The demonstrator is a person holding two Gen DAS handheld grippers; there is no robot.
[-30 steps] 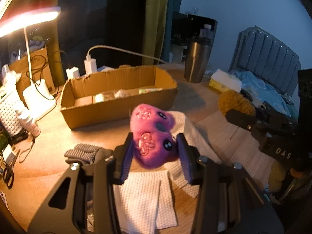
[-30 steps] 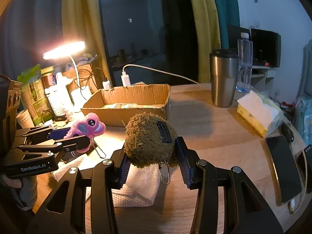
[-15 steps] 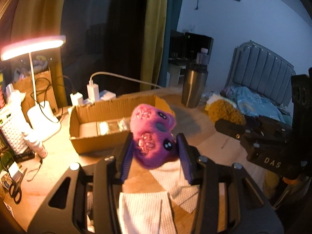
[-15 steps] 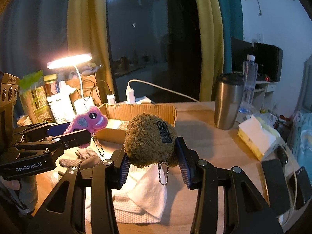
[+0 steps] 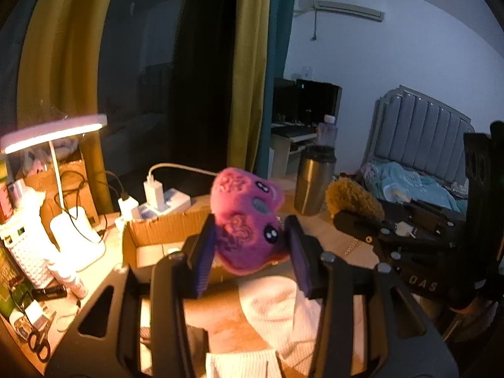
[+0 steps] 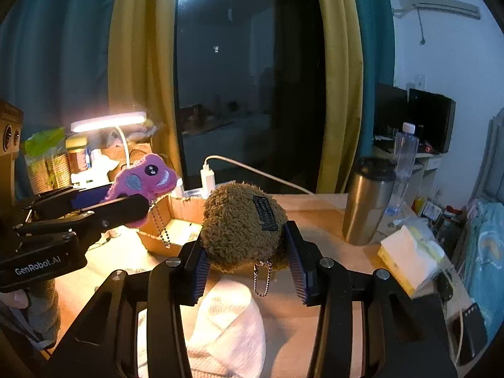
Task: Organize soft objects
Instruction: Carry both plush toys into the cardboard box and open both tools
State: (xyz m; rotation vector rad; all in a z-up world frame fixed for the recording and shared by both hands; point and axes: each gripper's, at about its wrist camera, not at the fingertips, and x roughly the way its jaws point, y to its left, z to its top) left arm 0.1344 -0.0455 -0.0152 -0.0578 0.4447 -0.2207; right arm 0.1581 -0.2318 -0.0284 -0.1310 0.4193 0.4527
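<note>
Progress: both plush toys are lifted clear of the table (image 6: pixel 315 217); neither is in the box (image 6: pixel 184 208) yet, judging by how they hang above it.
Left gripper (image 5: pixel 249 252): clamped on the pink toy (image 5: pixel 245 220), pads pressing its sides, held above the box's near wall.
Right gripper (image 6: pixel 245 256): clamped on the brown toy (image 6: pixel 242 223), its bead chain dangling free, just this side of the box.
Box: open-topped cardboard, some flat items already inside; what they are is too small to tell.
Left to do: likely both toys go in; white cloths (image 6: pixel 226 321) and a grey knit piece (image 5: pixel 195 337) lie on the table below.
Edges: box walls stand low and ragged; the pink toy's chain (image 6: pixel 159 223) hangs near the rim and could snag.
Room: lamp (image 5: pixel 55 132) and chargers crowd the left and back; tumbler (image 6: pixel 367 201) stands well right; the space over the box looks open.
Spacing: grippers sit near each other, side by side.
</note>
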